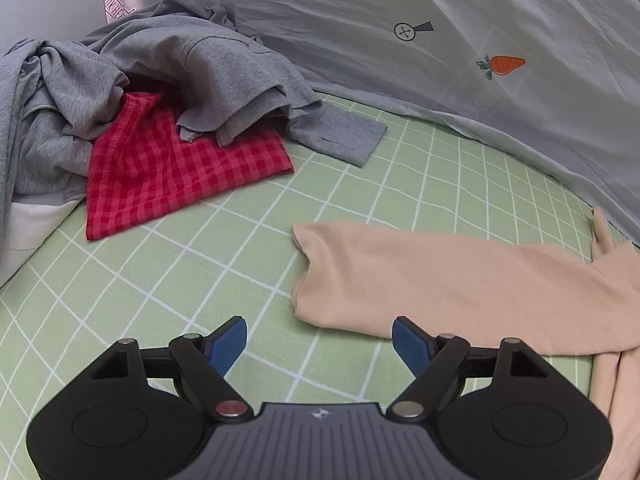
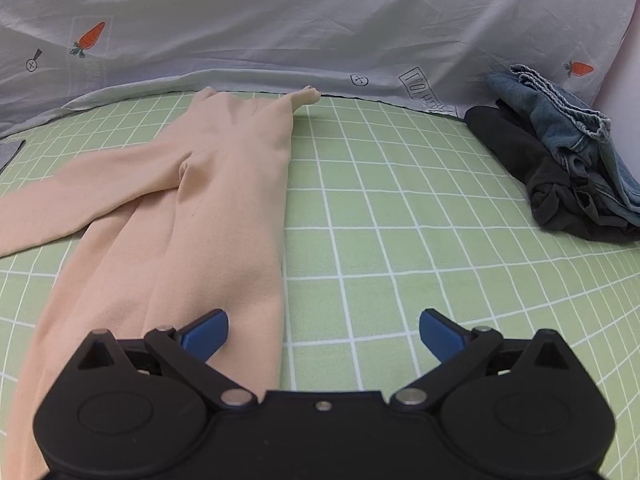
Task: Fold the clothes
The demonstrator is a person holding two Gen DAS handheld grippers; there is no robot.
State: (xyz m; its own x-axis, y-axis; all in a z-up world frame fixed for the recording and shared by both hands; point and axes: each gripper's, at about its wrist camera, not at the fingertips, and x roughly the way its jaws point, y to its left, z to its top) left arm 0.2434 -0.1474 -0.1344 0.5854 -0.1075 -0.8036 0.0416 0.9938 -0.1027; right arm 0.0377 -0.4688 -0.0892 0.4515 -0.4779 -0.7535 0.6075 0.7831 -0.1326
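Peach garment (image 2: 224,184): flat on bed (image 2: 400,240), long axis running toward pale quilt (image 2: 320,20).
Left gripper (image 1: 320,344): spread, empty.
Right gripper (image 2: 323,330): spread, empty.

The left hand-held gripper (image 1: 320,346), black-bodied with blue ribbed pads, points steeply downward with its jaws spread wide and nothing between them. The right hand-held gripper (image 2: 324,334), of the same black and blue build, also tilts downward, jaws wide apart and empty.

open green sheet (image 2: 400,240), dark clothes pile (image 2: 560,184) right
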